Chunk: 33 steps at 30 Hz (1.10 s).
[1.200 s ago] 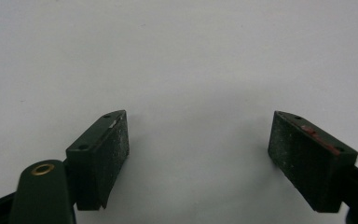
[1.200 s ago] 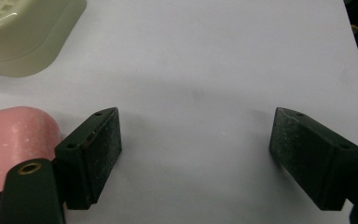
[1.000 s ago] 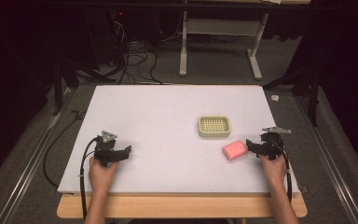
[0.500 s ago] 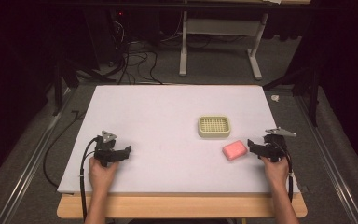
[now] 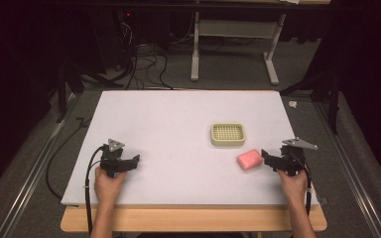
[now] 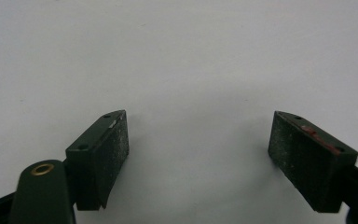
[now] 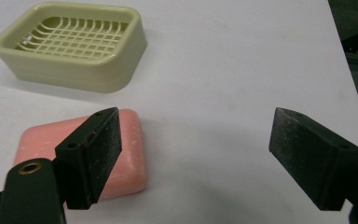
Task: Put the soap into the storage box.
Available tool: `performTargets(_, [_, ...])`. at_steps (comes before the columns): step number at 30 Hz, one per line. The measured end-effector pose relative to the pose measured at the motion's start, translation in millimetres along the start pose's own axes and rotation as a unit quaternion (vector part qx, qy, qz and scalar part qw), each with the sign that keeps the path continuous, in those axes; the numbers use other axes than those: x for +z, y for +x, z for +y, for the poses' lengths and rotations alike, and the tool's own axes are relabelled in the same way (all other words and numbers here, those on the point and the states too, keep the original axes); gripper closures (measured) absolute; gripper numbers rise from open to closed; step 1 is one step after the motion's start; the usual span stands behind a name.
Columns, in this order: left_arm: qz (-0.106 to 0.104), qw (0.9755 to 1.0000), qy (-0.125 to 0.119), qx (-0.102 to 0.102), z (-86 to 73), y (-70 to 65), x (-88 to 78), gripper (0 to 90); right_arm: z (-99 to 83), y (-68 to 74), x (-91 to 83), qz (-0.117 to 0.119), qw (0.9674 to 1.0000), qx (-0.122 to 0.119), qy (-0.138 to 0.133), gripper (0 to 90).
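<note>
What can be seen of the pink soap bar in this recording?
The pink soap bar is a rounded rectangular block with soft corners and a matte, slightly chalky surface that shows pale scuffs in the right gripper view. It lies flat on the white table, near its front right part, just in front of and apart from the cream soap dish. The right gripper sits right beside it with its jaws open; the bar is not between them, and whether one jaw touches it cannot be told.
</note>
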<state>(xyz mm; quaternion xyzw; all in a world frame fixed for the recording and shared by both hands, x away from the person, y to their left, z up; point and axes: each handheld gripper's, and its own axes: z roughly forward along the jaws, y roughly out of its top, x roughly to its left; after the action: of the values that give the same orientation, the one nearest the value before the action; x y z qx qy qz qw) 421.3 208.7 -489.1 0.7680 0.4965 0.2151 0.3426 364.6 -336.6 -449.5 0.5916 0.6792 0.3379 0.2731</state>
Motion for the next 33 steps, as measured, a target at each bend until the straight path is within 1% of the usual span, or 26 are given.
performTargets(1, [0.000, 1.0000, 0.000, 0.000, 0.0, 0.0, 0.0, 20.8, -0.4, 1.7, -1.6, 0.002, 1.0000, 0.003, -0.002, 17.6])
performTargets(6, [0.000, 1.0000, 0.000, 0.000, 0.0, -0.1, 0.0, 20.9, -3.2, 9.1, -6.5, 0.014, 0.9998, -0.007, -0.009, 17.2])
performTargets(8, [0.000, 1.0000, 0.000, 0.000, 0.0, 0.0, 0.0, 20.9, -3.5, 10.3, -6.9, 0.015, 0.9998, -0.005, -0.008, 17.0])
performTargets(9, [0.000, 1.0000, 0.000, 0.000, 0.0, -0.1, 0.0, 20.9, -3.9, 12.5, -7.6, 0.019, 0.9997, -0.011, -0.009, 16.7])
performTargets(14, [0.000, 1.0000, 0.000, 0.000, 0.0, 0.0, 0.0, 20.8, -5.2, 19.1, -8.4, 0.026, 0.9995, -0.016, -0.008, 15.9])
performTargets(15, [0.000, 1.0000, 0.000, 0.000, 0.0, -0.1, 0.0, 20.9, -5.9, 21.8, -7.7, 0.030, 0.9993, -0.021, -0.009, 15.7])
performTargets(16, [0.000, 1.0000, 0.000, 0.000, 0.0, -0.1, 0.0, 20.9, -6.1, 22.7, -7.4, 0.030, 0.9992, -0.024, -0.009, 15.5])
performTargets(19, [0.000, 1.0000, 0.000, 0.000, 0.0, -0.1, 0.0, 20.8, -6.6, 25.9, -6.4, 0.033, 0.9992, -0.024, -0.006, 15.1])
performTargets(21, [0.000, 1.0000, 0.000, 0.000, 0.0, -0.1, 0.0, 20.9, -6.9, 28.2, -5.4, 0.036, 0.9989, -0.028, -0.005, 14.7])
performTargets(23, [0.000, 1.0000, 0.000, 0.000, 0.0, -0.1, 0.0, 20.8, -7.1, 30.9, -3.8, 0.040, 0.9986, -0.033, -0.004, 14.3])
performTargets(24, [0.000, 1.0000, 0.000, 0.000, 0.0, -0.1, 0.0, 20.9, -7.2, 33.2, -2.5, 0.048, 0.9981, -0.040, -0.004, 13.9])
performTargets(26, [0.000, 1.0000, 0.000, 0.000, 0.0, -0.1, 0.0, 20.9, -7.2, 34.4, -2.3, 0.049, 0.9979, -0.041, -0.003, 13.7])
performTargets(29, [0.000, 1.0000, 0.000, 0.000, 0.0, -0.1, 0.0, 20.8, -6.9, 38.2, -0.4, 0.055, 0.9971, -0.052, -0.001, 13.2])
performTargets(30, [0.000, 1.0000, 0.000, 0.000, 0.0, -0.1, 0.0, 20.9, -6.9, 39.5, 0.0, 0.056, 0.9972, -0.050, -0.001, 13.1])
performTargets(33, [0.000, 1.0000, 0.000, 0.000, 0.0, -0.1, 0.0, 20.8, -6.0, 43.4, 3.8, 0.059, 0.9966, -0.058, 0.003, 13.0])
